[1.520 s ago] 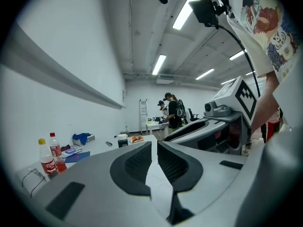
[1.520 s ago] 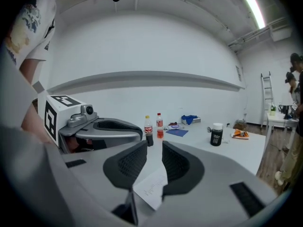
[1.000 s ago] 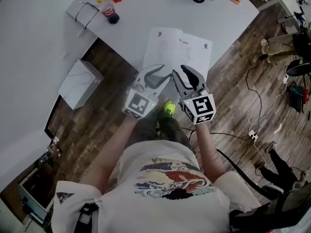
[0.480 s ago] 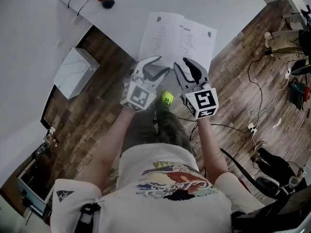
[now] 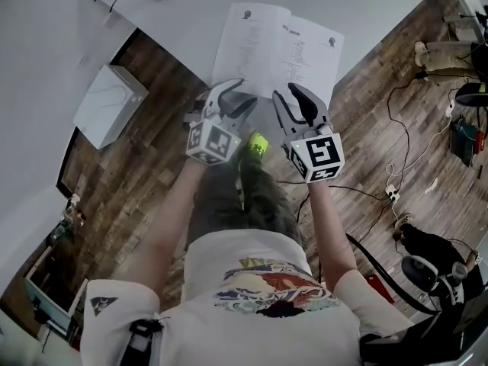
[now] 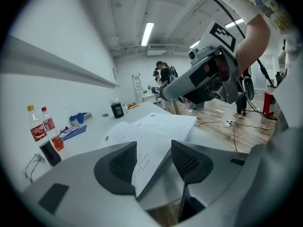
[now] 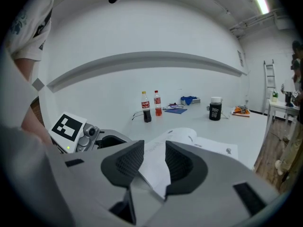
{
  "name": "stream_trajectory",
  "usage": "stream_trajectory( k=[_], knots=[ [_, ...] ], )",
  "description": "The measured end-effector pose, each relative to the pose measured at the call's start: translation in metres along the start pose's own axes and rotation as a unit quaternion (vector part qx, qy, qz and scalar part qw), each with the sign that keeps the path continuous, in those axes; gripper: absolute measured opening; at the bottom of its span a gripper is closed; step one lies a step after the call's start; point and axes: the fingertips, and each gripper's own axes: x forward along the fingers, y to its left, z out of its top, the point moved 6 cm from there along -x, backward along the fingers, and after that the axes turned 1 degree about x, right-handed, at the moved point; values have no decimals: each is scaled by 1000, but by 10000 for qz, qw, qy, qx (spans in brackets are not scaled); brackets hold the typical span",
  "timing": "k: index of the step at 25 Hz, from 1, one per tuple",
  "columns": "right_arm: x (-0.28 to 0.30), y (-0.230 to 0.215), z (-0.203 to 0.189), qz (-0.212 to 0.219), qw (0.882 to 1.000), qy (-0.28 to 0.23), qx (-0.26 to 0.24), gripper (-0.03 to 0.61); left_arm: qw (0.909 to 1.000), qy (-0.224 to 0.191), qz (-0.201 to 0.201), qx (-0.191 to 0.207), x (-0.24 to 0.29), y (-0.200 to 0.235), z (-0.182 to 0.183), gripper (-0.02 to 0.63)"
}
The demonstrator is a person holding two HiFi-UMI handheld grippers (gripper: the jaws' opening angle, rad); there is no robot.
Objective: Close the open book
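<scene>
Across the upper part of the head view runs the white table [image 5: 183,14], with the wood-plank floor [image 5: 137,181] filling the frame below and to the right of it. At the table's near edge, upper centre of that view, the book [image 5: 278,48] lies open and flat, both printed pages facing up, its lower corner reaching over the edge towards me. Left of it, on the floor beside the table, sits a white box [image 5: 110,105]. I hold my left gripper [image 5: 245,91] just below the book's near left corner; its jaws are opening and stand wide, and in the left gripper view the corner of the near page shows in the gap between them, with neither pad pressing on it. My right gripper [image 5: 286,91] is just beside it at the book's lower edge, jaws apart with a narrower gap; in the right gripper view a page edge shows between them, and they grip nothing. Farther back on the table stand a cola bottle [image 7: 146,108], a red drink bottle [image 7: 157,104] and a black jar [image 7: 215,109], well apart from the book.
</scene>
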Motion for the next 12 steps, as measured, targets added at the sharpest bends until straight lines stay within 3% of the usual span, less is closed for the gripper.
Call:
stream_trajectory(
  k=[5, 9, 12],
  knots=[
    [6, 2, -8, -17, 10000, 69, 13, 123, 9996, 162, 75, 210, 7, -3, -14, 218],
    [10, 3, -15, -39, 9999, 105, 42, 126, 9998, 176, 78, 97, 15, -3, -26, 219],
    [12, 3, -17, -51, 9999, 116, 48, 126, 9989, 338, 154, 293, 18, -4, -35, 219]
  ],
)
